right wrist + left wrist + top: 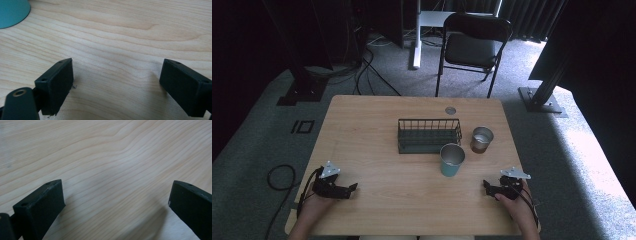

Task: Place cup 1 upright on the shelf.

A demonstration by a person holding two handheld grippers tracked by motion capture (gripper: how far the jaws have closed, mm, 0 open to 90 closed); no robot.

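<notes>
My left gripper [352, 188] rests low over the wooden table [377, 115] near its front left corner, held in a hand. Its jaws stand wide apart in the left gripper view [116, 202], with bare wood between them. My right gripper [486, 185] sits near the front right, also in a hand. In the right gripper view [116, 80] its jaws are spread, nothing between them. A teal cup [452, 160] stands upright at mid-table; its base [12, 11] shows at the right gripper view's top left. A copper-coloured metal cup [481, 139] stands just behind and right of it.
A dark wire basket [429, 135] sits at the table's centre, behind the teal cup. A small round metal disc [450, 110] lies near the far edge. A black folding chair [474, 45] stands beyond the table, and cables lie on the floor [279, 177] at the left.
</notes>
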